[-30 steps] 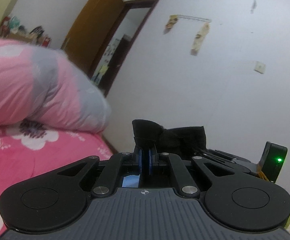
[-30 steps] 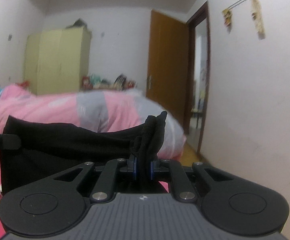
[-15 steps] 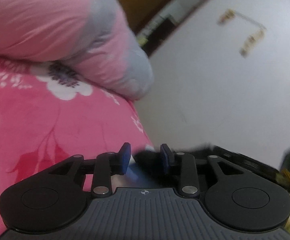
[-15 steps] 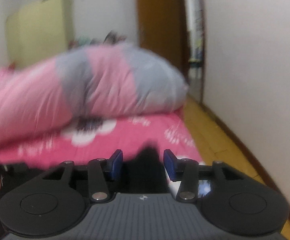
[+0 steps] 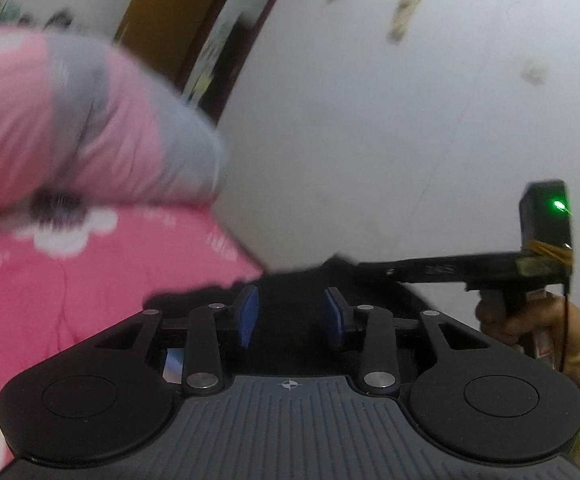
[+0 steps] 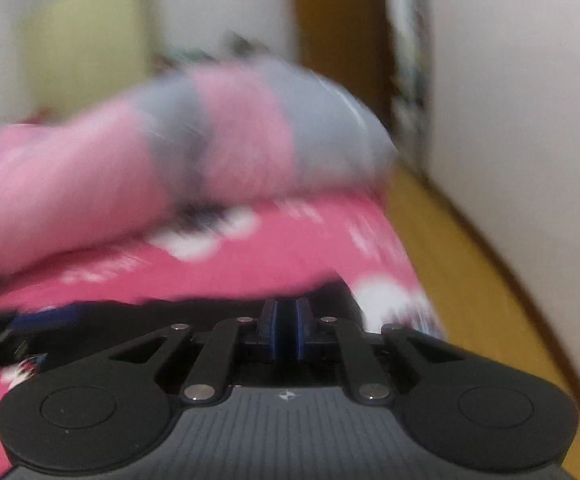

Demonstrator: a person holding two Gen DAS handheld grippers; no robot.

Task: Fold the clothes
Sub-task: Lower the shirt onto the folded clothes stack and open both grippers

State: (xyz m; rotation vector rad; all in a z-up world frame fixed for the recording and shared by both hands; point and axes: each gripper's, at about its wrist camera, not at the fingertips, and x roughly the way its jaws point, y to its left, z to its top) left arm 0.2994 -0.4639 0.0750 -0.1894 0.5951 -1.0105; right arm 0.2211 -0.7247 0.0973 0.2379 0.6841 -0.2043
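Pink floral bedding covers the bed (image 6: pixel 290 248), and a rolled pink-and-grey quilt (image 6: pixel 217 136) is piled at the far end. A black garment (image 6: pixel 137 320) is spread low on the bed, right under both tools, though motion blur hides how it's folded. The left tool (image 5: pixel 291 316) is seen with its blue pads wide apart over the dark cloth, nothing held. The right tool (image 6: pixel 285 330) is seen with its pads pressed nearly together; whether any fabric is pinched there can't be told. A hand (image 5: pixel 530 320) is seen on the right tool's handle. Risk, as a guess: if cloth is snagged in those closed pads, the garment could get dragged and its edges pulled out of line.
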